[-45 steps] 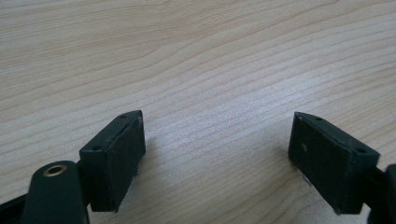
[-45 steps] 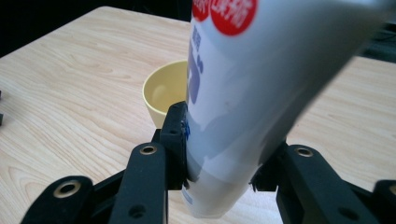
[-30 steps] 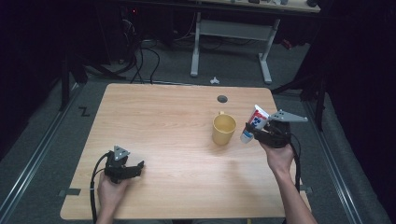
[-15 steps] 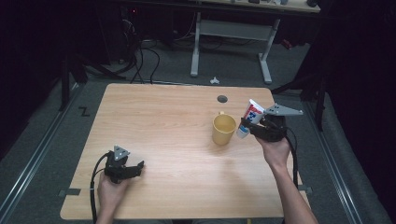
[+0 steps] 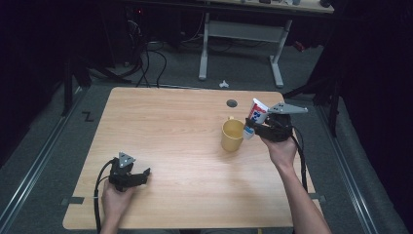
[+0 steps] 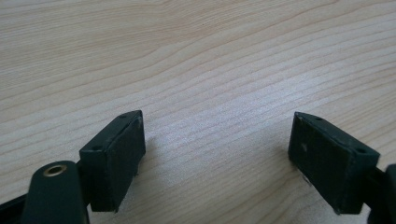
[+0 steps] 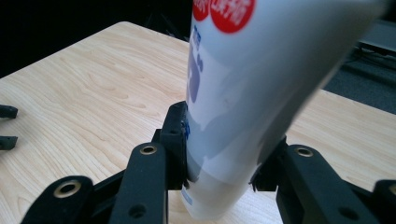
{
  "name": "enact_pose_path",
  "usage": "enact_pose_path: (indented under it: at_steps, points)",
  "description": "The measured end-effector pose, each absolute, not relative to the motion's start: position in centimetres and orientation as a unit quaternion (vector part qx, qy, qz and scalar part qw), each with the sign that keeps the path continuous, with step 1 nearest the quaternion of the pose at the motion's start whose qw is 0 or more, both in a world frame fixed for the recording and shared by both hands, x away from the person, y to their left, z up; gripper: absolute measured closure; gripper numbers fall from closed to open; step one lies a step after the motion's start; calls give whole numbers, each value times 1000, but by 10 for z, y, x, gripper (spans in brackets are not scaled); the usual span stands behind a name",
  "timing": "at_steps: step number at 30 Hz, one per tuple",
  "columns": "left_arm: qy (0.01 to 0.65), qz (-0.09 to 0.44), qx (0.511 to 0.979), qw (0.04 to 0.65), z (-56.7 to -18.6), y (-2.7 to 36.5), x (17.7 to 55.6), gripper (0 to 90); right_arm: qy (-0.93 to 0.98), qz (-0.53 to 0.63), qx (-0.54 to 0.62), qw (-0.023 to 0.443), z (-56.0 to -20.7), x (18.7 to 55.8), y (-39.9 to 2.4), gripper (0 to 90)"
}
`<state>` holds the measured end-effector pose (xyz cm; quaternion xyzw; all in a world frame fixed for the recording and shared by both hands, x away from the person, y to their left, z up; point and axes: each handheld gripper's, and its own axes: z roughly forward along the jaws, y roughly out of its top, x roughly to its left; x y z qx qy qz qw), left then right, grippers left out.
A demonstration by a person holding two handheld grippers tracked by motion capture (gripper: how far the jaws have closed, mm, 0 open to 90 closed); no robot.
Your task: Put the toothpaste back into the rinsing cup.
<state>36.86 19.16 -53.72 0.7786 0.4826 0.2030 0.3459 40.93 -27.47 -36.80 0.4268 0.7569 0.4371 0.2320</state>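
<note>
Here, tube (image 5: 256,113): a white tube with red and blue print was held tilted above the table (image 5: 170,131), just right of the mug, cap end low beside the mug's rim.
Tube, hidden parts: in the right gripper view the tube (image 7: 243,88) was cut off at the top edge, its print partly blurred and unreadable; its lower end sat behind the jaws.
Right gripper (image 5: 258,127): jaws were clamped on the tube's lower body, one pad on each side; seen close at (image 7: 219,163).
Mug (image 5: 233,135): yellow, upright on the table, right of centre; its inside could not be made out from the high view.
Left gripper (image 5: 141,175): it rested low at the near left of the table, well apart from the mug; jaws stood wide with bare wood between the pads (image 6: 116,149).
Table hole (image 5: 232,103): a small round grommet lay behind the mug.
Floor: cables and a desk frame lay in darkness beyond the table, with detail hard to tell.
</note>
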Motion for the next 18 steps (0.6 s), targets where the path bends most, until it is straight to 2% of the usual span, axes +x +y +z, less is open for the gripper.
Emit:
enact_pose_path:
  at_steps: [18]
  points:
    - [483,203,779,346,-537,192,369,193,760,437,424,228,-368,427,-261,646]
